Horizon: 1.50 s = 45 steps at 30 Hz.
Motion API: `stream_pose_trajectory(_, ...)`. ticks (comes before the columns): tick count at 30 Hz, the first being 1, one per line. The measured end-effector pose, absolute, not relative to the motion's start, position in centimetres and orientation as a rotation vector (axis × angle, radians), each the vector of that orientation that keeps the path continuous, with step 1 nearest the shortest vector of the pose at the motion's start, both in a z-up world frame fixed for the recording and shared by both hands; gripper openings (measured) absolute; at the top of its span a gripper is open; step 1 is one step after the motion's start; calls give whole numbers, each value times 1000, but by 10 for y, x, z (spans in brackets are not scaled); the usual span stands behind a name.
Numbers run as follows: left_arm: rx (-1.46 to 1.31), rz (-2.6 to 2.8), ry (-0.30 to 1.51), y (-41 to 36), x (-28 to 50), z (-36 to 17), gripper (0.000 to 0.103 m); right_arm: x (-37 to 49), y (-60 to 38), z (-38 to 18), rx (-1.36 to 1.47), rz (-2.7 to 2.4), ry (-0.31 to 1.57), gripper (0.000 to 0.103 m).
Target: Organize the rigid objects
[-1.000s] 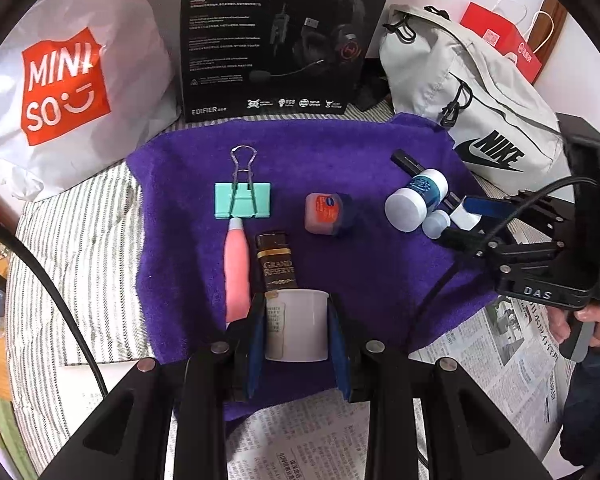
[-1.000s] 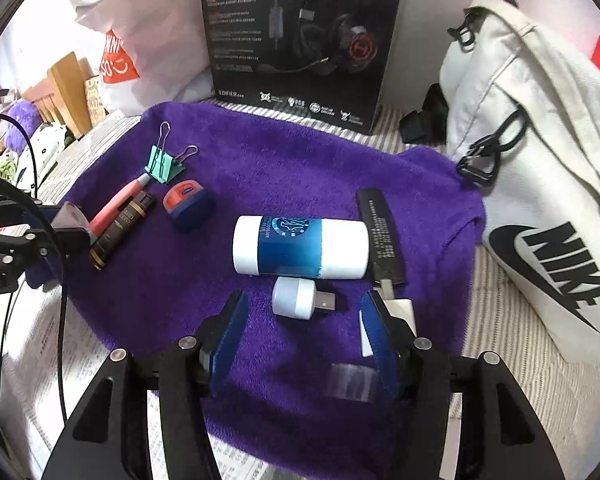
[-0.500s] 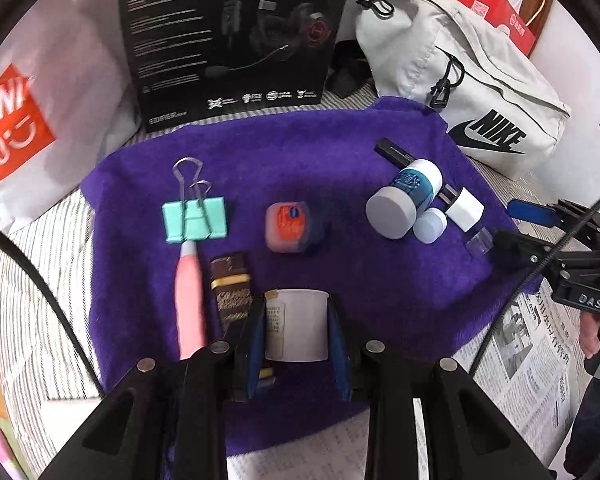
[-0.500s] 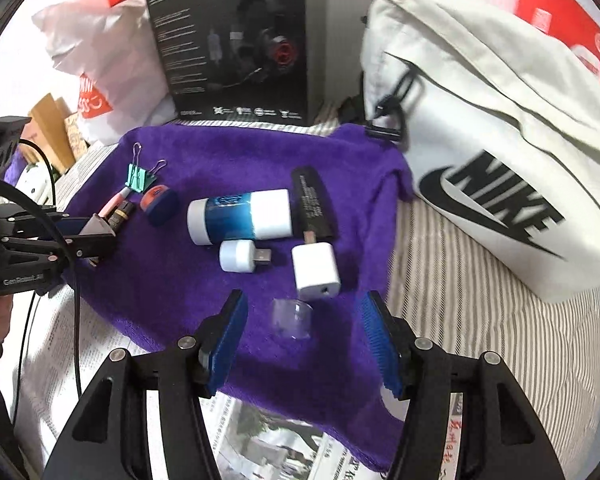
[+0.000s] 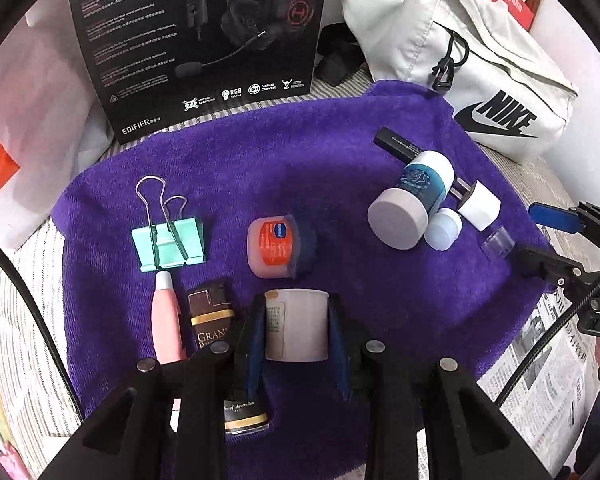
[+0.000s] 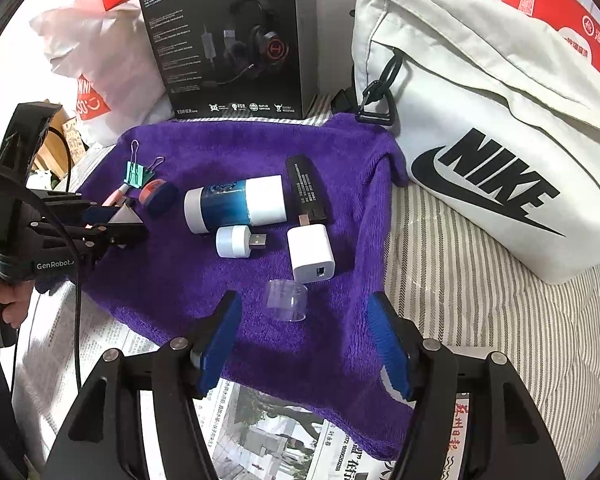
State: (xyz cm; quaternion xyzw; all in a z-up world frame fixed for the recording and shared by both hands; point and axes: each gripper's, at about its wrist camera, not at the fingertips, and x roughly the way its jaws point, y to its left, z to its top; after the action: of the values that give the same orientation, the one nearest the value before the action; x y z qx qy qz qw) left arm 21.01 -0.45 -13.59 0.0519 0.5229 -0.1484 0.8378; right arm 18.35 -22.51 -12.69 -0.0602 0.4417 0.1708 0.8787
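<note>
the left gripper [image 5: 296, 332] pinches a white jar [image 5: 297, 330] between its pads, above the near edge of the purple towel [image 5: 340, 152]. the right gripper [image 6: 306, 344] hangs wide open, holding nothing, just near of a clear cap [image 6: 286, 300] on the towel.
</note>
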Motion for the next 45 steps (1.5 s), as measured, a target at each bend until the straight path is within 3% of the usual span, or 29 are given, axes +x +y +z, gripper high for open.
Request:
stream_pose_trajectory(5,153,-309,1090,-10,206,-137,29,184,-227,-132,-116,352,931,67)
stream_pose_trajectory(11,132,-311,1100,-7,199,-136,43,184,-229,-135,-106,351,947,67)
stream_pose_trajectory(16,137,-283,1095,-5,185,-129,44,177,-232,-131,-99,344,949,72)
stream_pose_trajectory(23,151,-245,985,-9,142,-89,80,158,-233,-120,-91,326,924,81)
stream_pose_trajectory(27,136,-226,929,-11,112,-65,89,142,-229,-114,-103,302,901,95)
stream_pose_trajectory(30,146,-195,892,-12,94,-53,97,129,-228,-110,-107,282,890,96)
stream_pose_trajectory(35,99,-149,842,-7,68,-37,101,106,-230,-106,-110,237,888,103)
stream_pose_trajectory(45,-2,-81,856,-8,43,-40,101,68,-241,-93,-55,183,878,103)
